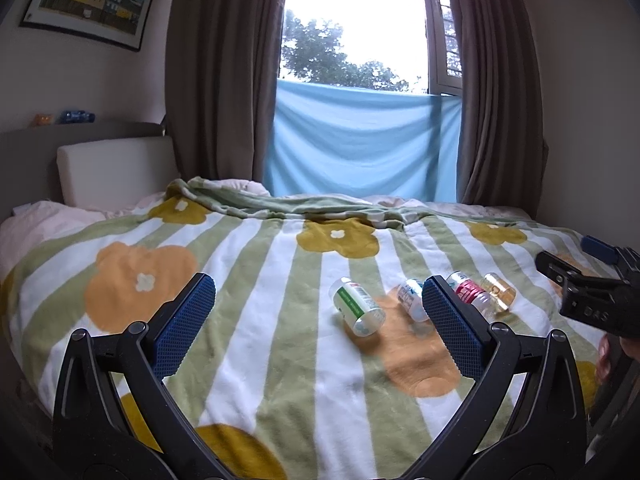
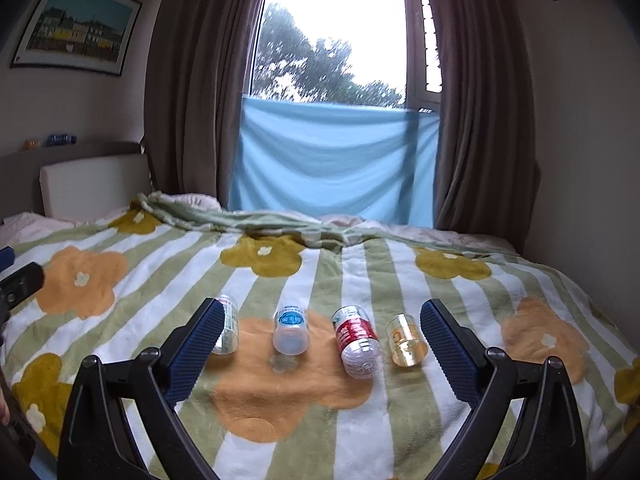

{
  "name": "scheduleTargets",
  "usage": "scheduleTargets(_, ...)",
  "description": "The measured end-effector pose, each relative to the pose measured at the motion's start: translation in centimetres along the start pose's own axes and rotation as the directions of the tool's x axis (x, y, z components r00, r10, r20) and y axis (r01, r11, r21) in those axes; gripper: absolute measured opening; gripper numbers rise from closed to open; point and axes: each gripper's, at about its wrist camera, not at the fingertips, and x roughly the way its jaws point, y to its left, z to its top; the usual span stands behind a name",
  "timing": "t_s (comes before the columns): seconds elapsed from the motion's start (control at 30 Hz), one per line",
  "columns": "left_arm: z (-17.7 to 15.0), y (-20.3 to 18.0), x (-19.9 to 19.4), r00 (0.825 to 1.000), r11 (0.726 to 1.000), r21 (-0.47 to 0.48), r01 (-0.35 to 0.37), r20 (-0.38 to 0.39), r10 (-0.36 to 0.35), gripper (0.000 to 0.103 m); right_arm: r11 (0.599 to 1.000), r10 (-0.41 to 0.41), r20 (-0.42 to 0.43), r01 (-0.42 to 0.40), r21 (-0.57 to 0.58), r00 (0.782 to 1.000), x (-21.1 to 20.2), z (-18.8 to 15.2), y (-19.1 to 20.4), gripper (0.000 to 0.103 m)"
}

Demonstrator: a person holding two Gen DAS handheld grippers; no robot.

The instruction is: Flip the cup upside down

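Note:
Several clear plastic cups lie on their sides in a row on the flowered blanket (image 2: 320,420). From left to right they are a green-label cup (image 2: 227,326), a blue-label cup (image 2: 290,330), a red-label cup (image 2: 357,340) and an amber cup (image 2: 406,340). In the left wrist view they show as green (image 1: 356,306), blue (image 1: 411,300), red (image 1: 472,292) and amber (image 1: 498,291). My right gripper (image 2: 322,344) is open and empty, just short of the row. My left gripper (image 1: 318,322) is open and empty, to the left of the row.
The bed (image 1: 120,220) fills the foreground, with a white headboard cushion (image 1: 114,172) at the back left. Brown curtains (image 2: 192,100) and a blue cloth (image 2: 332,160) hang at the window behind. The right gripper's body (image 1: 592,296) shows at the right edge of the left wrist view.

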Motion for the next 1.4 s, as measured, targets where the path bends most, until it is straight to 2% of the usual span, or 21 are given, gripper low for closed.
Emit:
scheduleTargets(0.17,-1.0,1.9,1.1,0.999,0.999,-0.022,-0.032,-0.032,0.032,0.103,0.996,0.048,-0.117,-0.056,-0.070,0.992,6.8,1.3,1.4,0.098)
scheduleTargets(0.33,-2.2,3.5,2.8,0.994,0.997,-0.037,-0.061,-0.090,0.058,0.103,0.989,0.093,-0.253,-0.119,-0.089,0.963,14.4,1.6,2.3,0.098)
scheduleTargets(0.43,-3.1,4.6,4.1,0.989,0.996,-0.048,-0.075,-0.132,0.068,0.103,0.987,0.097,-0.348,-0.135,-0.087,0.933,18.9,1.1,2.8,0.098)
scheduleTargets(0.5,-3.8,5.1,5.1,0.985,0.995,-0.055,-0.082,-0.158,0.073,0.103,0.987,0.093,-0.422,-0.141,-0.083,0.902,21.9,0.3,3.3,0.098)
scheduleTargets(0.67,-5.1,5.9,8.6,0.970,0.995,-0.051,-0.083,-0.232,0.070,0.103,0.989,0.076,-0.530,-0.133,-0.070,0.845,27.1,-1.8,4.1,0.097)
scheduleTargets(0.8,-5.9,6.1,10.7,0.961,0.996,-0.036,-0.083,-0.267,0.070,0.103,0.989,0.057,-0.573,-0.124,-0.077,0.817,29.7,-3.2,4.6,0.094)
scheduleTargets(0.9,-6.4,6.1,11.9,0.954,0.996,-0.040,-0.081,-0.292,0.066,0.103,0.988,0.048,-0.606,-0.128,-0.089,0.794,31.3,-4.3,4.9,0.088)
scheduleTargets(0.97,-6.6,6.1,12.5,0.949,0.996,-0.042,-0.082,-0.308,0.065,0.103,0.987,0.040,-0.621,-0.129,-0.099,0.783,32.1,-4.9,4.9,0.081)
scheduleTargets(1.1,-7.0,5.9,13.0,0.944,0.996,-0.046,-0.077,-0.326,0.057,0.103,0.990,0.049,-0.623,-0.119,-0.071,0.781,32.9,-5.6,4.3,0.071)
scheduleTargets(1.13,-7.0,5.8,12.9,0.943,0.996,-0.047,-0.076,-0.328,0.056,0.103,0.991,0.060,-0.624,-0.123,-0.058,0.779,32.9,-5.7,4.2,0.061)
scheduleTargets(1.17,-7.0,5.8,13.0,0.943,0.996,-0.050,-0.074,-0.329,0.053,0.103,0.991,0.062,-0.625,-0.121,-0.052,0.778,32.9,-5.7,4.1,0.057)
scheduleTargets(1.3,-6.9,5.5,12.6,0.944,0.996,-0.058,-0.062,-0.328,0.039,0.103,0.991,0.085,-0.609,-0.131,-0.031,0.788,31.9,-5.0,3.8,0.056)
scheduleTargets(1.4,-6.3,5.5,11.6,0.952,0.996,-0.075,-0.047,-0.305,0.022,0.103,0.989,0.108,-0.583,-0.149,-0.023,0.805,29.8,-3.7,3.8,0.056)
